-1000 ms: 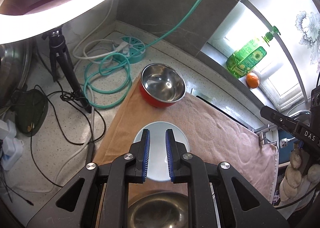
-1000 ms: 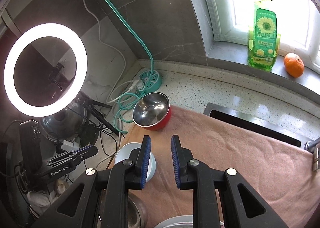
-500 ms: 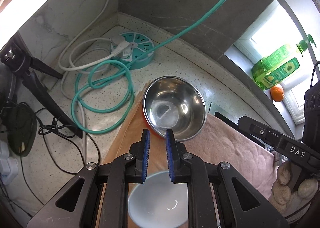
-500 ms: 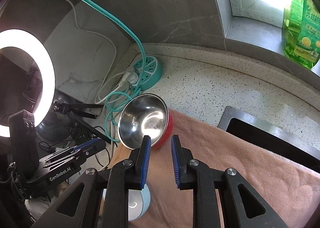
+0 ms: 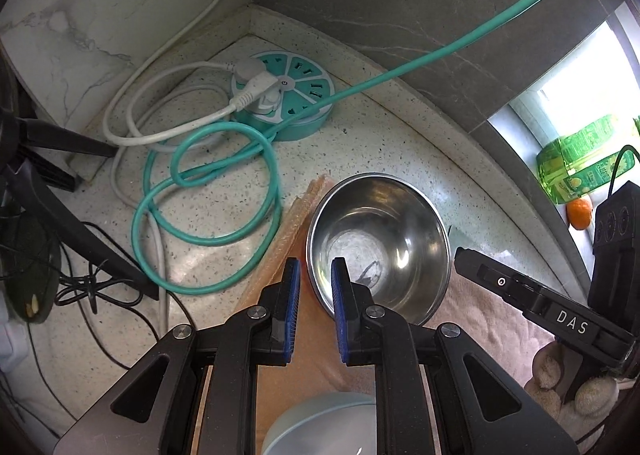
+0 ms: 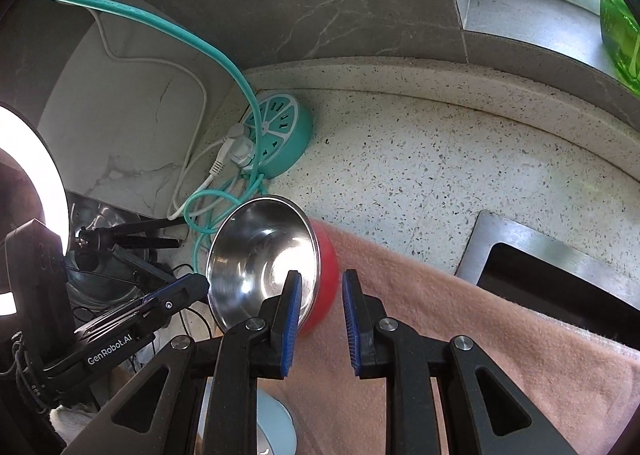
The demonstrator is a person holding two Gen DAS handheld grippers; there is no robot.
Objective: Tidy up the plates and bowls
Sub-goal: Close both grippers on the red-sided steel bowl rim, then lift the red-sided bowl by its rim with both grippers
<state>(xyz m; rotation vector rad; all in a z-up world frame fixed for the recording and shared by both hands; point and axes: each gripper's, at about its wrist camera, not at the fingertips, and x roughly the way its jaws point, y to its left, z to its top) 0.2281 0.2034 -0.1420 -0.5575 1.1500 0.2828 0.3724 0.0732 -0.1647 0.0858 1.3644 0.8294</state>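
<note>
A steel bowl with a red outside (image 5: 380,239) (image 6: 264,255) sits on the far left corner of a pink towel (image 5: 488,319) (image 6: 460,339). My left gripper (image 5: 316,275) is open, its jaws straddling the bowl's near left rim. My right gripper (image 6: 320,287) is open, its jaws straddling the bowl's right rim, with the red wall between them. A light blue bowl (image 5: 320,427) (image 6: 276,427) lies on the towel just below both grippers, mostly hidden by them.
A teal round power strip (image 5: 284,95) (image 6: 276,139) with white plug and coiled teal cable (image 5: 208,191) lies behind on the speckled counter. Tripod legs (image 5: 72,191) and a ring light (image 6: 36,191) stand left. A sink edge (image 6: 532,255), green bottle (image 5: 576,163) and orange (image 5: 580,211) are right.
Both grippers have moved forward and down from above the light blue bowl to the steel bowl, and now straddle its rim on opposite sides. Both stay open.
</note>
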